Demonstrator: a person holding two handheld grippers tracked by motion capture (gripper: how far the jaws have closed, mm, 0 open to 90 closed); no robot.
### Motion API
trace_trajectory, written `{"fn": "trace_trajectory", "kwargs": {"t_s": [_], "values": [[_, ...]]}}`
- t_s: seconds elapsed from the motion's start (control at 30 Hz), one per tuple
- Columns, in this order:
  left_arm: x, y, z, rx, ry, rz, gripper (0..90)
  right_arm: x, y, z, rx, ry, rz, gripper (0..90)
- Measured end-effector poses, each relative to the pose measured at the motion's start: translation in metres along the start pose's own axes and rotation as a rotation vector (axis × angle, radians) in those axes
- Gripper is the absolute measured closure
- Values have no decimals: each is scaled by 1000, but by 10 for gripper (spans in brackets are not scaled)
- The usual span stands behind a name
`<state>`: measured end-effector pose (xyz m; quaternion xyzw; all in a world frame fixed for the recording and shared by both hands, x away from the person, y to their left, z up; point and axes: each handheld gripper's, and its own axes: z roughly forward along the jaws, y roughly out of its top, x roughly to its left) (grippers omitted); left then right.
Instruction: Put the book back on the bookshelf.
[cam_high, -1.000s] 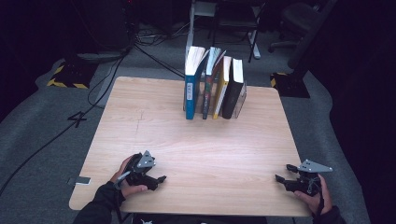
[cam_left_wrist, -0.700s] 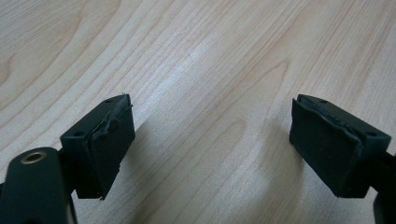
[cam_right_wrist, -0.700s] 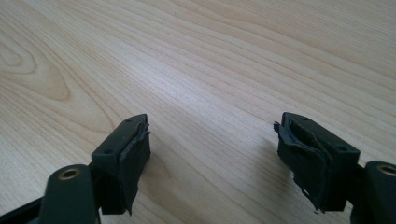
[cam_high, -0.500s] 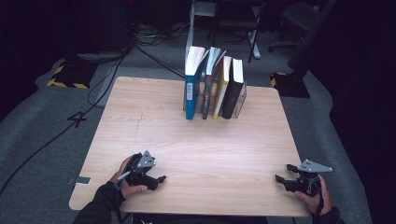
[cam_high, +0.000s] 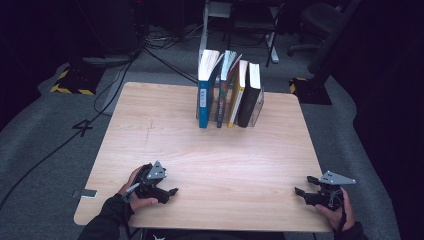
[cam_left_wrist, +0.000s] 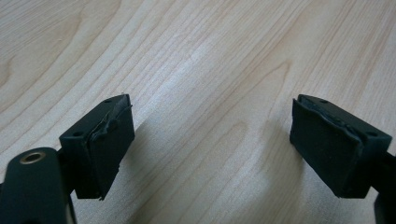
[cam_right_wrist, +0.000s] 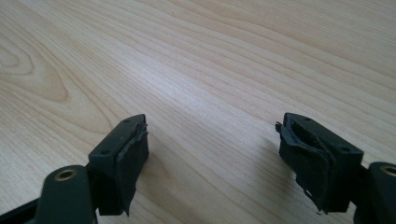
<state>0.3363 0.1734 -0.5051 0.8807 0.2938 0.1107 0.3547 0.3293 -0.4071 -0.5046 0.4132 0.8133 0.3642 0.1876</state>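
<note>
On the wooden table (cam_high: 210, 160), upper-centre books (cam_high: 230, 90) look stiff, heavy, best pinched by spines; left gripper (cam_high: 170, 191) and right gripper (cam_high: 302, 185) gape empty.

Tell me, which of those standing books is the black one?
The black book, at the right end of the row, beside the yellow book; the left end one is blue.

Row of upright books (cam_high: 229, 90) stands at table (cam_high: 225, 150) far edge; left gripper (cam_high: 171, 191) and right gripper (cam_high: 299, 189) rest at near corners, well apart.
</note>
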Motion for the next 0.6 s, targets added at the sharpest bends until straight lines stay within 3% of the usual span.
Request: {"fn": "trace_trajectory", "kwargs": {"t_s": [0.6], "values": [[2,1,1,1,2,0,141,0,0,0,0,0,0,242]]}}
